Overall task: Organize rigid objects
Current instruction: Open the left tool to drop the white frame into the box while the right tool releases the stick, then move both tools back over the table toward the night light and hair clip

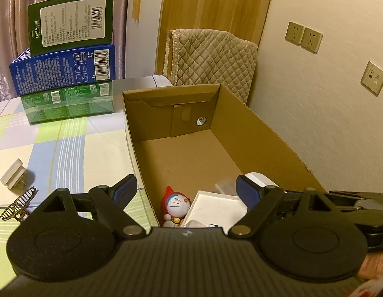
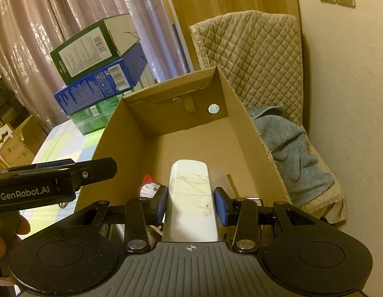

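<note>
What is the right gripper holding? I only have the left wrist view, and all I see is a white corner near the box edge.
Observer: The right gripper has its jaws shut on the sides of a white block, pointing into the box.
Operator: Anything beyond the box's right wall?
Observer: A blue towel lies bunched outside, against that wall.
Operator: Where is the doll from there?
Observer: The doll peeks out just left of the block, beside the left pad.
</note>
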`<action>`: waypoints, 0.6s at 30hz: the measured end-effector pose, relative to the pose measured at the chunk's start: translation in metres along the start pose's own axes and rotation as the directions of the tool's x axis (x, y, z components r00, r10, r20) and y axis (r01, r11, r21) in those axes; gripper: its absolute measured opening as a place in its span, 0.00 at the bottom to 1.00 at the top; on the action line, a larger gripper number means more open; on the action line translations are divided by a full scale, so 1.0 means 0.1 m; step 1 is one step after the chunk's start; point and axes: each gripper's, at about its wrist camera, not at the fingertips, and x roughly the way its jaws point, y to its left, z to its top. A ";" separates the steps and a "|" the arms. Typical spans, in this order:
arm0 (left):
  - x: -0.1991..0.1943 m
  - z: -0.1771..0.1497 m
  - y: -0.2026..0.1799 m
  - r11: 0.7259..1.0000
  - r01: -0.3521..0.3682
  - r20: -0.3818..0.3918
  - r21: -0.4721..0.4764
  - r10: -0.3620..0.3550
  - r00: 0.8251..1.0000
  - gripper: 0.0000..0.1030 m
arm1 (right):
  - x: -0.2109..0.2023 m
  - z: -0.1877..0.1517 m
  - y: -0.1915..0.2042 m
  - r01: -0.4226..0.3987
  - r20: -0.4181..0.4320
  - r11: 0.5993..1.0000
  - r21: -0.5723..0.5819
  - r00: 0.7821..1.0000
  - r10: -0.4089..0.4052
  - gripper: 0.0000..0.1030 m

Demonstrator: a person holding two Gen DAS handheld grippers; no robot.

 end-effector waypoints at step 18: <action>-0.01 -0.01 0.03 1.000 -0.005 0.006 -0.008 0.005 1.000 0.82 | -0.07 0.04 -0.02 -0.001 0.036 1.000 0.030 0.999 0.000 0.36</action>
